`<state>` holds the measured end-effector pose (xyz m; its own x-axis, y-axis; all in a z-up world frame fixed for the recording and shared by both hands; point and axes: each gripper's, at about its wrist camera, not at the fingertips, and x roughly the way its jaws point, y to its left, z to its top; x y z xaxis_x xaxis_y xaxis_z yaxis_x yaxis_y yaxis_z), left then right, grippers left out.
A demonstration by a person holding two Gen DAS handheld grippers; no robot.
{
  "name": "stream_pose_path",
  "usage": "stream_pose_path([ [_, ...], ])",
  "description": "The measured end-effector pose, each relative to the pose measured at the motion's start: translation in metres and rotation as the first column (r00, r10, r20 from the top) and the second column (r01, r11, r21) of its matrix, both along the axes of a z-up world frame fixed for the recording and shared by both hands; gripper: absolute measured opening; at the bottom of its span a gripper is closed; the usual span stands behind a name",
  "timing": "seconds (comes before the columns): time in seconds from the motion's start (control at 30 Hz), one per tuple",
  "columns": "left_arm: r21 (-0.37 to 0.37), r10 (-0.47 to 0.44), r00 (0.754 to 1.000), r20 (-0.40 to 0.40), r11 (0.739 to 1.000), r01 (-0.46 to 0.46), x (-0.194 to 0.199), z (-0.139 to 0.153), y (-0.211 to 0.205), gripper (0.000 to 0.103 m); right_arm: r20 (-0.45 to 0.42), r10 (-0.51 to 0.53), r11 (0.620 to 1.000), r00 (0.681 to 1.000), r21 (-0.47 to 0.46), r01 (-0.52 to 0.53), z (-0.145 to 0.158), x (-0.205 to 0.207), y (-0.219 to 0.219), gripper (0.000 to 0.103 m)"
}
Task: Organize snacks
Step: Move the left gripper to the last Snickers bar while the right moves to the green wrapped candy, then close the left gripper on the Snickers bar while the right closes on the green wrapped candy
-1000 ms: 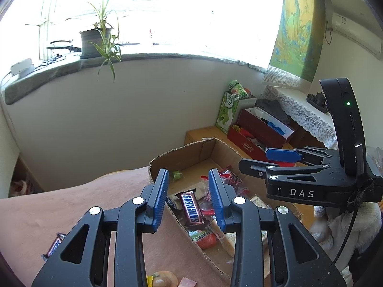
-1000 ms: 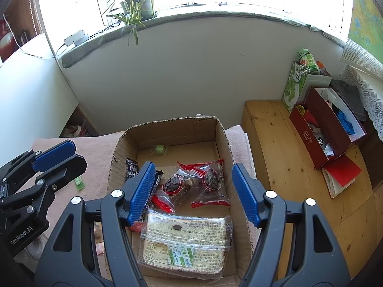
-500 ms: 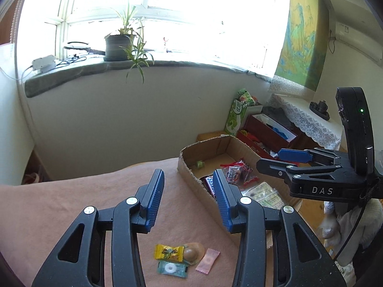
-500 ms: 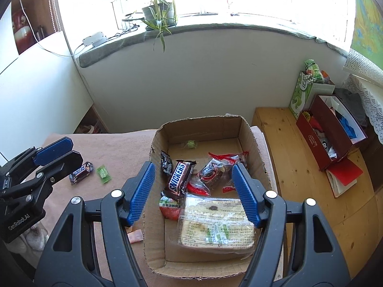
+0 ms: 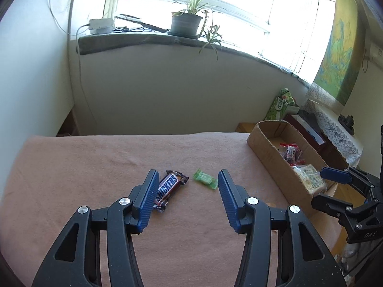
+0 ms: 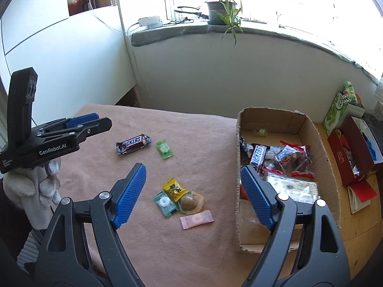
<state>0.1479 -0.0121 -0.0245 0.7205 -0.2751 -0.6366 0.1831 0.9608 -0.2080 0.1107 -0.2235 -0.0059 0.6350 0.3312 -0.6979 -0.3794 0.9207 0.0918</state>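
Two snacks lie right ahead of my left tool (image 5: 186, 191): a Snickers bar (image 5: 168, 189) just beside the left finger's blue pad, and a green candy (image 5: 205, 182) a little further right, nearer the other finger. Both rest flat on the pink-brown cloth (image 5: 95, 167) covering the desk, apart from each other. My left tool hangs above them with its jaws spread wide and nothing between them.

Closer to my right tool (image 6: 191, 191) sits a small cluster: a yellow packet (image 6: 174, 189), a teal wrapped mint (image 6: 164, 202), a round brown sweet (image 6: 190, 202) and a pink wrapper (image 6: 196, 219), the first three touching, the pink one just beside. My right tool is open too, empty, jaws wide over that cluster.

Off to the right stands the cardboard box (image 6: 282, 117), at the cloth's edge, already holding a second Snickers (image 6: 258, 156), red-trimmed clear packets (image 6: 293, 157) and a pale printed pack (image 6: 293, 187). Beyond it, a red box (image 6: 344, 165) on the wooden floor. Up on the windowsill, a potted plant (image 6: 221, 10) catches the sun.
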Motion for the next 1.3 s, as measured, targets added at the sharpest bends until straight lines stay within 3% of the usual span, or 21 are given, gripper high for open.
stream_pose_path([
  [0.27, 0.004, 0.015, 0.998, -0.054, 1.0, -0.015, 0.0, -0.023, 0.023, 0.05, -0.078, 0.046, 0.999, 0.996, -0.026, -0.048, -0.033, 0.015, 0.04, 0.084],
  [0.67, 0.07, -0.067, 0.989, -0.135, 0.995, 0.077, 0.034, -0.051, 0.008, 0.05, -0.202, 0.108, 0.978, 0.973, -0.156, -0.141, -0.06, 0.088, 0.089, 0.084],
  [0.73, 0.083, -0.069, 0.987, -0.147, 0.993, 0.082, 0.04, -0.056, 0.007, 0.05, -0.219, 0.105, 0.968, 0.97, -0.2, -0.15, -0.068, 0.099, 0.098, 0.074],
  [0.93, 0.121, -0.092, 0.981, -0.173, 0.986, 0.114, 0.052, -0.065, 0.004, 0.05, -0.273, 0.121, 0.941, 0.954, -0.273, -0.198, -0.092, 0.126, 0.117, 0.061],
  [1.3, 0.14, -0.113, 0.972, -0.205, 0.98, 0.143, 0.069, -0.077, 0.0, 0.05, -0.291, 0.141, 0.919, 0.946, -0.317, -0.234, -0.11, 0.151, 0.133, 0.061],
])
